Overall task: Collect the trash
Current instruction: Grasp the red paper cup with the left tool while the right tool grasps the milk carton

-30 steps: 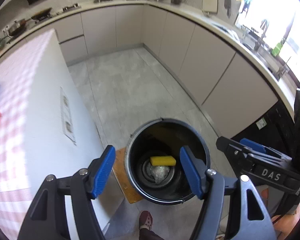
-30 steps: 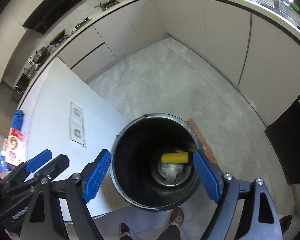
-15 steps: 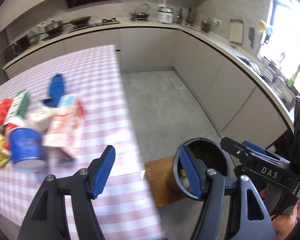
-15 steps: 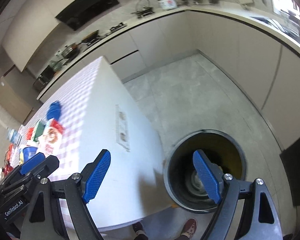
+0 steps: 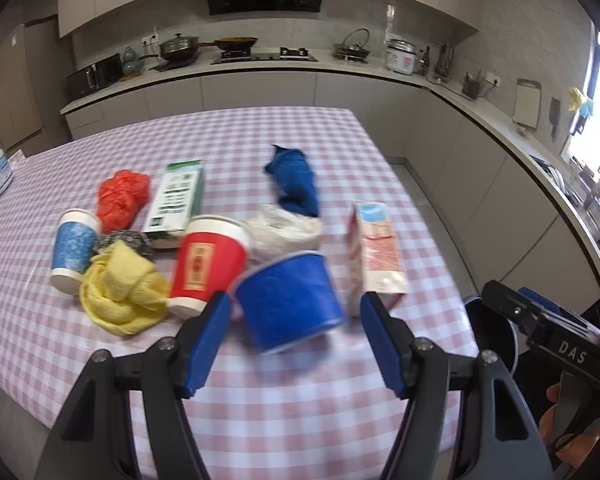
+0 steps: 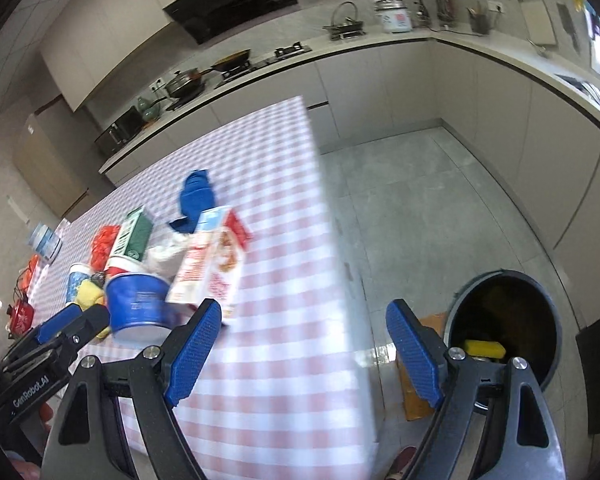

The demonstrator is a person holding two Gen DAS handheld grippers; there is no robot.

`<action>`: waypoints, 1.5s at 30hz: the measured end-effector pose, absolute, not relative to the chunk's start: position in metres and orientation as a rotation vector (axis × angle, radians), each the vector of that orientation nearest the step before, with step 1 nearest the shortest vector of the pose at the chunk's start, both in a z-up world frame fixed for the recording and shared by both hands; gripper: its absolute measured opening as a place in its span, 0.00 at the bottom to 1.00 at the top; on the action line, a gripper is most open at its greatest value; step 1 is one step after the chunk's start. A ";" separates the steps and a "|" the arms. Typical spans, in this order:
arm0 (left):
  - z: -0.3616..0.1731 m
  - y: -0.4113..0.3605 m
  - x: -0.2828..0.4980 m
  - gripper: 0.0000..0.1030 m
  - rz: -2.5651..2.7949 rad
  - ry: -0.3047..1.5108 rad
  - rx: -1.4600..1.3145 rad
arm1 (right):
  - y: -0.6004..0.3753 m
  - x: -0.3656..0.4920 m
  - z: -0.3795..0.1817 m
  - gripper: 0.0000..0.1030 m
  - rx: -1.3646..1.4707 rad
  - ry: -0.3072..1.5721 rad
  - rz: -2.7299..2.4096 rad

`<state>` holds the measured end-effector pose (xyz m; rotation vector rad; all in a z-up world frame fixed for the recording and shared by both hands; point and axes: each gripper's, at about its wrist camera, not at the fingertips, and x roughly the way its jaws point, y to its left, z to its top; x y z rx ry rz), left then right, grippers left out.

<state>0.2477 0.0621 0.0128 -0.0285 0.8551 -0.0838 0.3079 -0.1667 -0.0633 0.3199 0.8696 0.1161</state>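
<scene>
Trash lies on a pink checked table (image 5: 300, 412): a blue paper bowl (image 5: 290, 304) nearest me, a red cup (image 5: 208, 266), a pink-and-white carton (image 5: 378, 256), a yellow cloth (image 5: 120, 286), a blue-patterned cup (image 5: 74, 250), a green-and-white box (image 5: 176, 198), a red bag (image 5: 122, 196), a blue rag (image 5: 296, 180) and white plastic (image 5: 284, 230). My left gripper (image 5: 296, 346) hangs open just in front of the blue bowl, empty. My right gripper (image 6: 306, 354) is open and empty over the table's right edge. The black bin (image 6: 508, 320) stands on the floor with a yellow sponge (image 6: 484, 348) inside.
Beige cabinets and a counter (image 5: 480, 116) with pots and a rice cooker curve round the back and right. Grey tile floor (image 6: 428, 208) lies between table and cabinets. A brown board (image 6: 412, 384) sits by the bin. A person's shoe (image 6: 404, 456) shows at the bottom.
Both grippers swung left and up from above the bin to the table. The bin has slid to the right edge of each view, and the trash pile has come into full view.
</scene>
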 end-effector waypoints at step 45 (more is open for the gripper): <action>-0.056 0.133 0.316 0.62 -0.182 0.950 -0.054 | -0.072 0.400 -0.107 0.76 0.297 0.960 0.091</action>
